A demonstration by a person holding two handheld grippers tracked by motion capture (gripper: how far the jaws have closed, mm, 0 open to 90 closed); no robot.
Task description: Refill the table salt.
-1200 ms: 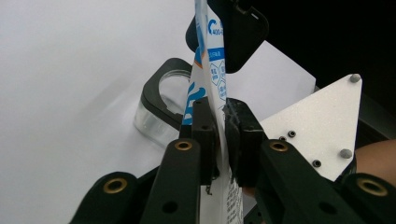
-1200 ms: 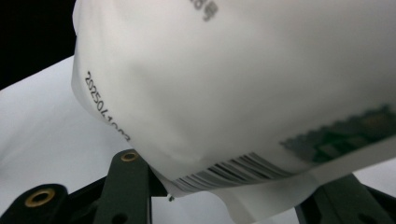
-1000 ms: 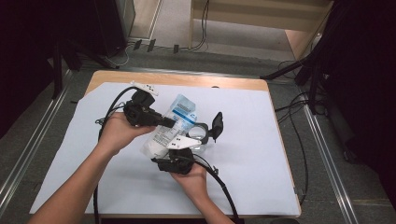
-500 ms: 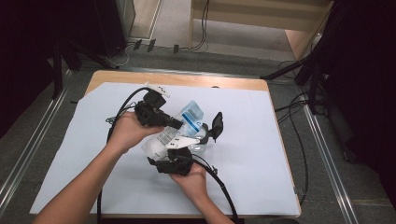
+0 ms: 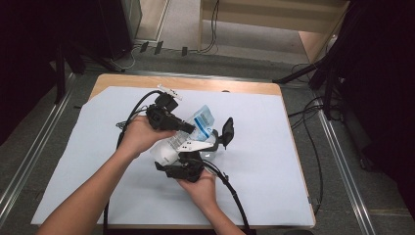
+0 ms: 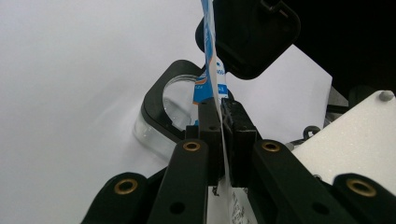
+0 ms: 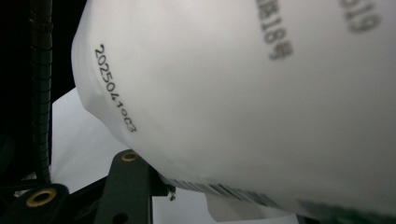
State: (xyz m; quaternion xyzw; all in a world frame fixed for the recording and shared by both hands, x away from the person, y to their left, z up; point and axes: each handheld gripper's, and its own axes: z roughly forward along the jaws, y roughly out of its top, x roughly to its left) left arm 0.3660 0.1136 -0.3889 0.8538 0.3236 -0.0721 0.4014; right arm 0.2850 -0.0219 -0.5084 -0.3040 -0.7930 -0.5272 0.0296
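Now the white pouch [image 5: 183,134] is held tilted above the table's white sheet [image 5: 98,147], its top edge pinched flat in the left gripper [image 5: 188,128], carried slightly rightward since a second ago. The right gripper [image 5: 203,147], jaws just narrowed, clasps its body; a tear-open seems prepared.

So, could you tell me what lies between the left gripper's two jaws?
In the left gripper view, the thin flat edge of the white-and-blue plastic pouch is pinched between the left gripper jaws.
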